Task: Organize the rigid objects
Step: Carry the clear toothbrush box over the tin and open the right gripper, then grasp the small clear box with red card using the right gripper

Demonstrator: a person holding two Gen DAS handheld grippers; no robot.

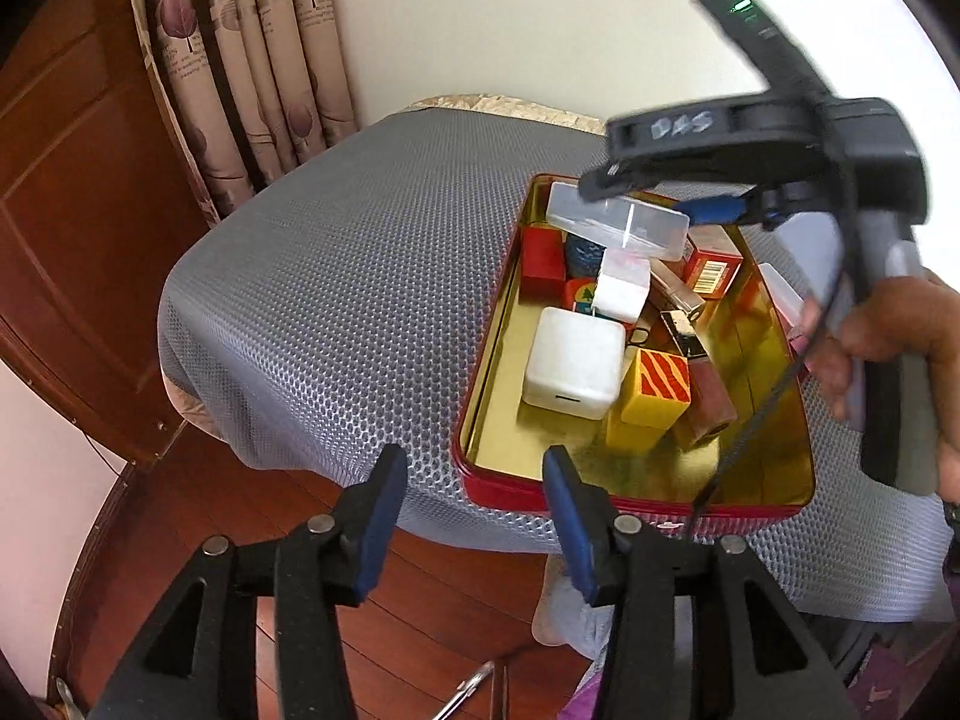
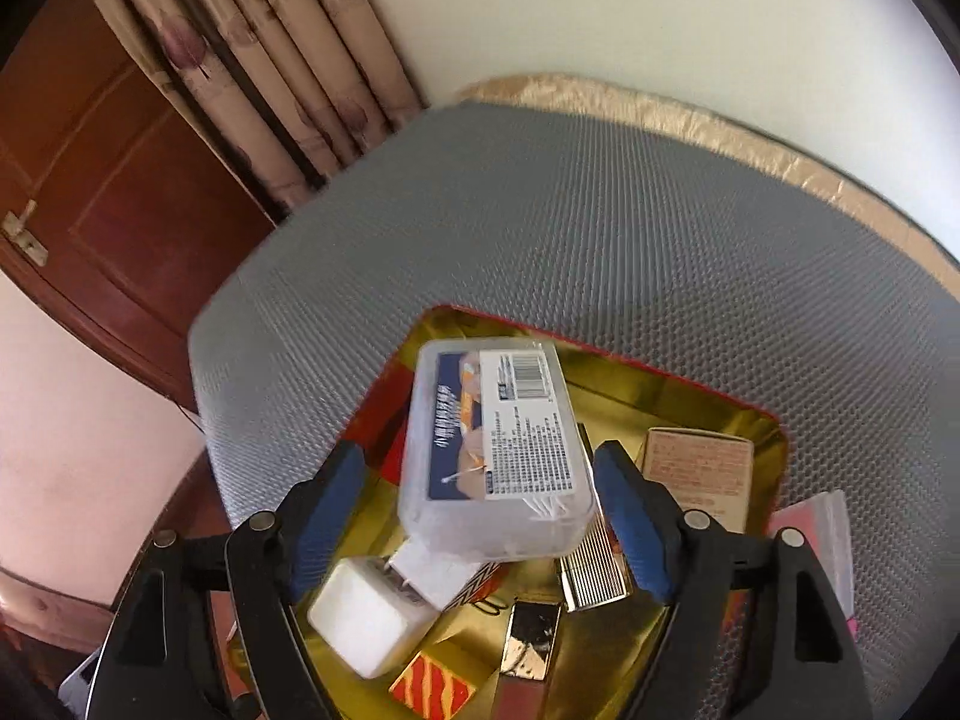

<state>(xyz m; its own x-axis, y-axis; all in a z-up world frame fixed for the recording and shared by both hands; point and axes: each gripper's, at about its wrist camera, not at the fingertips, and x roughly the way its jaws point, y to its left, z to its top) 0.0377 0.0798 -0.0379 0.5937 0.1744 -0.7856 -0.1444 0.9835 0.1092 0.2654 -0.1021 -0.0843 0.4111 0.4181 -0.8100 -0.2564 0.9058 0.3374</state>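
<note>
Here's the grey honeycomb-mesh table cover (image 1: pixel 336 276), and on it the red tin tray (image 2: pixel 774 420) with its gold lining, already crowded with small hard things. The step in hand looks like the drop-off: the clear plastic toothpick box (image 2: pixel 498 450) sits on top of the heap at the tray's far end. The right gripper (image 2: pixel 480 516) straddles it, jaws spread, blue pads clear of both long sides, so nothing is clamped. The box lies tilted, propped on what's under it, label up, long axis running from the gripper toward the tray's far rim, barcode end farthest away.

Below it, the white charger cube (image 1: pixel 573 363), then the yellow block with the orange stripes (image 1: pixel 657 387), then a ribbed gold lighter (image 2: pixel 594 564) just beside the box's near corner.

The left gripper (image 1: pixel 474 516) hangs off the tray's near rim, jaws apart, empty.

Next, I'd say: lift the right gripper straight away without nudging the box, since that perch looks shaky.
</note>
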